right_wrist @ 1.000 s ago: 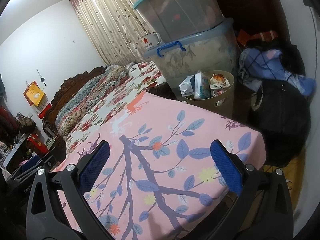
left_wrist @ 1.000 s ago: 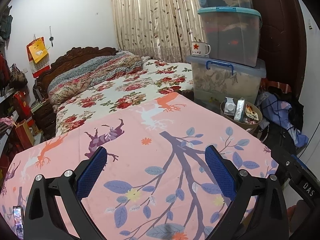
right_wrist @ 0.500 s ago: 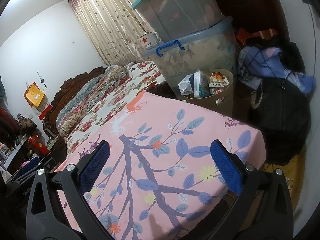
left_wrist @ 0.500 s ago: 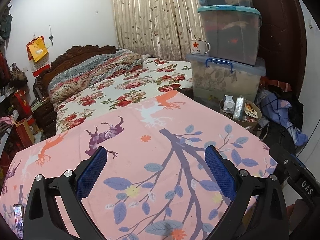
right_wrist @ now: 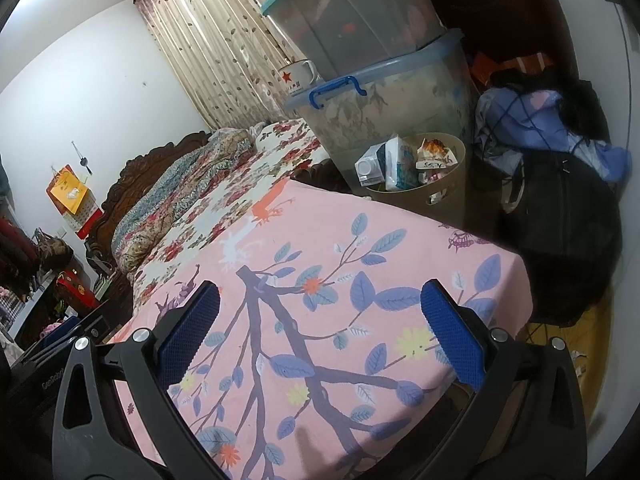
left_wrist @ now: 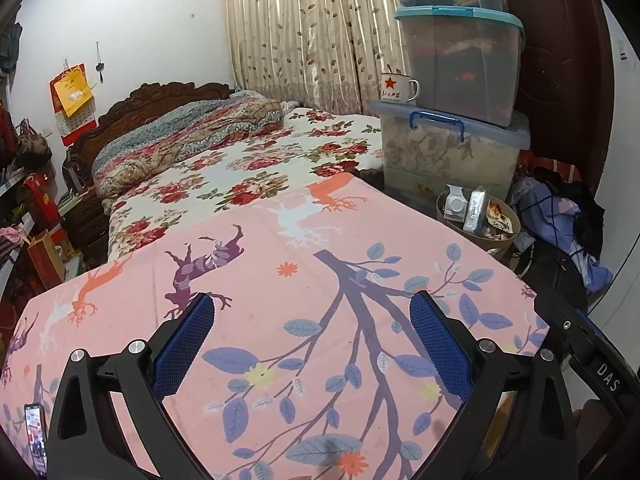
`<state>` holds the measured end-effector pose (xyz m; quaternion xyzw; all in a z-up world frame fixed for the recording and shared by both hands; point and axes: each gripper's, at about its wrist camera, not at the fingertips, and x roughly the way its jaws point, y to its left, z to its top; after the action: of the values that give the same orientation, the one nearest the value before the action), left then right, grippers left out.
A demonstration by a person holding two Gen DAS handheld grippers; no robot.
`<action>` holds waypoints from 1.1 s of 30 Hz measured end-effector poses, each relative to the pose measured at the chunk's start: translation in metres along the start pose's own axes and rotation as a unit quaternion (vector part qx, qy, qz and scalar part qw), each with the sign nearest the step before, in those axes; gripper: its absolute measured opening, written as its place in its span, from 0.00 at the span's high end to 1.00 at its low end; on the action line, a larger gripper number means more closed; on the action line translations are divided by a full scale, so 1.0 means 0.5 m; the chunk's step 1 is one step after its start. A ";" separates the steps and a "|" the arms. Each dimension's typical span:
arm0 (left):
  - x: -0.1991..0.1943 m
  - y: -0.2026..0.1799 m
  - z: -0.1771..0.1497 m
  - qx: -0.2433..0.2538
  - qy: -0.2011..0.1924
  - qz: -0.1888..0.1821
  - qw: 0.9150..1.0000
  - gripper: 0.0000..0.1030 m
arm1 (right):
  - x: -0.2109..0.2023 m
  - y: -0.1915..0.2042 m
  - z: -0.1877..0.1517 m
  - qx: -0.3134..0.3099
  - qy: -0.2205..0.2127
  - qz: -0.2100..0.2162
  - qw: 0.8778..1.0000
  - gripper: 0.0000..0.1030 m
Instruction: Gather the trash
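Over the pink cloth (left_wrist: pixel 320 280) printed with a purple tree and blue leaves, the left gripper (left_wrist: pixel 312 344) hangs with its blue-padded fingers spread wide, and nothing lies between them but the bare print. The right gripper (right_wrist: pixel 320 328) hovers over the same cloth (right_wrist: pixel 320 280) nearer its right edge, likewise wide open and holding nothing. Beyond the far right corner of the cloth stands a tan wastebasket (left_wrist: pixel 500 242) on the floor, seen also from the right wrist (right_wrist: pixel 448 184). It holds the trash: a white carton (right_wrist: pixel 370 168), a pale blue wrapper (right_wrist: pixel 402 164) standing upright beside it, and an orange-and-white snack packet (right_wrist: pixel 434 152) toward the basket's right side. Just behind the basket rises a stack of clear storage bins (left_wrist: pixel 452 152), the lowest with a blue handle, and a white enamel mug with a red star (left_wrist: pixel 396 87) sits on that lowest bin's lid beside the bin above. To the right of the basket a heap of blue and dark clothes (right_wrist: pixel 552 128) lies against the wall. Past the far edge of the cloth stretches a bed with a rose-patterned cover (left_wrist: pixel 248 168) and a carved wooden headboard (left_wrist: pixel 160 98), with leaf-patterned curtains (left_wrist: pixel 304 28) behind.
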<state>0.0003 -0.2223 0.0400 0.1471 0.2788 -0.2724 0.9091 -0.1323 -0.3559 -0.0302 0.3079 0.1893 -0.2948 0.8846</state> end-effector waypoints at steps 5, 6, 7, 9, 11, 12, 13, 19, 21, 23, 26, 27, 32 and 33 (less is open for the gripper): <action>-0.003 -0.002 0.000 0.004 -0.004 0.018 1.000 0.08 | -0.001 0.000 -0.003 0.000 0.001 0.000 1.000 0.03; -0.005 -0.002 0.000 0.005 -0.007 0.019 1.000 0.08 | 0.000 -0.001 -0.001 0.000 0.001 0.000 1.000 0.03; -0.006 0.000 0.000 0.004 -0.008 0.018 1.000 0.08 | 0.000 -0.001 -0.001 0.000 0.001 0.000 1.000 0.03; -0.008 0.001 0.000 0.002 -0.009 0.014 1.000 0.08 | 0.000 -0.001 -0.001 0.000 0.000 0.000 1.000 0.03; -0.010 0.003 0.001 0.001 -0.012 0.014 1.000 0.08 | 0.001 0.001 -0.002 -0.002 0.000 0.000 1.000 0.03; -0.010 0.003 0.001 0.001 -0.012 0.015 1.000 0.08 | 0.001 0.001 -0.002 -0.001 0.000 0.000 1.000 0.03; -0.011 0.003 0.001 0.001 -0.013 0.017 1.000 0.08 | 0.001 0.002 -0.002 -0.001 0.000 0.000 1.000 0.03; -0.018 0.000 0.001 0.005 -0.020 0.014 1.000 0.08 | 0.002 0.005 -0.002 -0.003 0.000 0.001 1.000 0.03; -0.019 0.001 0.001 0.003 -0.019 0.010 1.000 0.08 | 0.003 0.006 0.000 -0.004 0.000 0.001 1.000 0.03; -0.020 0.003 0.002 -0.001 -0.019 0.003 1.000 0.08 | 0.003 0.006 0.000 -0.003 0.001 0.001 1.000 0.03; -0.022 0.001 0.003 0.001 -0.021 0.002 1.000 0.08 | 0.003 0.006 0.000 -0.004 0.001 0.001 1.000 0.03; -0.022 -0.001 0.003 0.004 -0.022 0.005 1.000 0.08 | 0.003 0.006 0.000 -0.004 0.000 0.001 1.000 0.03; -0.024 -0.007 0.001 0.013 -0.023 0.006 1.000 0.08 | 0.003 0.010 0.001 -0.006 0.001 0.002 1.000 0.03; -0.024 -0.007 0.001 0.013 -0.023 0.004 1.000 0.08 | 0.003 0.010 0.001 -0.007 0.001 0.002 1.000 0.03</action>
<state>-0.0100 -0.2202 0.0471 0.1532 0.2534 -0.2759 0.9144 -0.1278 -0.3535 -0.0285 0.3027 0.1918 -0.2910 0.8871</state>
